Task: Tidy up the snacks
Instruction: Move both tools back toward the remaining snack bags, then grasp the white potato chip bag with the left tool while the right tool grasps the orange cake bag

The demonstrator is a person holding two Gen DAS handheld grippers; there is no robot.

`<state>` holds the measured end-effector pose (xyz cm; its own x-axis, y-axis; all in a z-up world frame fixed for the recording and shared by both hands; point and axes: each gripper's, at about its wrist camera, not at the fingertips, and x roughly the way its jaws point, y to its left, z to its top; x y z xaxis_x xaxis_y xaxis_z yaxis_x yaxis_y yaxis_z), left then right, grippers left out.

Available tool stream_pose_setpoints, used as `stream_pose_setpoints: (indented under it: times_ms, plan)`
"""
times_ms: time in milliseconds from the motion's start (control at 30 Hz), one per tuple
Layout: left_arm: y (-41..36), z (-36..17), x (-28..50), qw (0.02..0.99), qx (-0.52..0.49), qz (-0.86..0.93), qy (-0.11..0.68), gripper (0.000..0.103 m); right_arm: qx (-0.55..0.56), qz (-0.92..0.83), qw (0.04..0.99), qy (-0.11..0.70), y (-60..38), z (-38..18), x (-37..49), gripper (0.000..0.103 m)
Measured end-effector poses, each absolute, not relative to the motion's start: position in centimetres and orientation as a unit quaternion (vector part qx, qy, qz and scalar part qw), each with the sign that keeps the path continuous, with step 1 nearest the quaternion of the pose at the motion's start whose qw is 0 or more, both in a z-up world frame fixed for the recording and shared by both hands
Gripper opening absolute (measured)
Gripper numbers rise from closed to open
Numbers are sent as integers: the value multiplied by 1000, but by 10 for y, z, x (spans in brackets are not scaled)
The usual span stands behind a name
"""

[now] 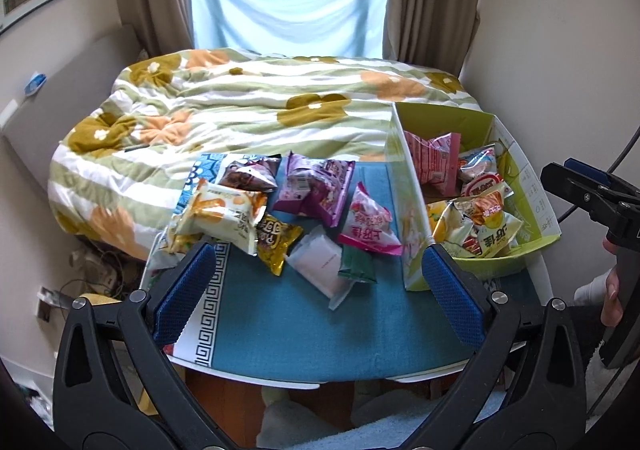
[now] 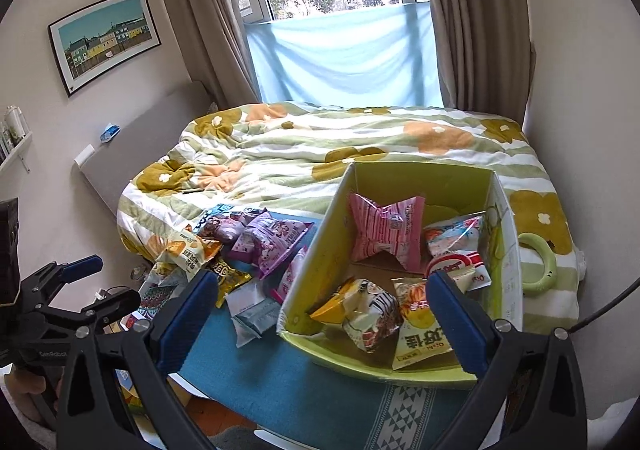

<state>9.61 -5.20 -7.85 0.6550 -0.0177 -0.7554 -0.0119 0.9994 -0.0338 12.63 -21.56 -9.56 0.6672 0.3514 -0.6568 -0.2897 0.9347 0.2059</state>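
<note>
Both hand-held grippers empty, jaws apart, above blue-cloth table (image 1: 304, 330)

Left hand-held gripper (image 1: 320, 290) faces loose crinkly foil snack packets (image 1: 280, 210); right hand-held gripper (image 2: 328, 314) over green cardboard box (image 2: 320, 262), part-filled. Risk: slick overlapping packets slip or drag neighbours off the table edge

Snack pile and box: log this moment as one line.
left gripper open, empty | right gripper open, empty | loose snacks on blue mat | green box partly filled
</note>
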Motion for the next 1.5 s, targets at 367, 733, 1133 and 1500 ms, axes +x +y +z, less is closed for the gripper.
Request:
stream_pose_setpoints:
  times_ms: [367, 733, 1133, 1500]
  plan:
    - [74, -95, 103, 897, -13, -13, 442, 102, 33, 202, 910, 361, -102, -99, 134, 103]
    - [179, -150, 148, 872, -30, -55, 486, 102, 19, 236, 894, 381, 4, -135, 171, 103]
    - [174, -230, 195, 839, -32, -81, 536, 102, -62, 282, 859, 423, 56, -190, 219, 103]
    - [164, -261, 215, 831, -31, -45, 553, 102, -165, 384, 796, 438, 85, -236, 256, 103]
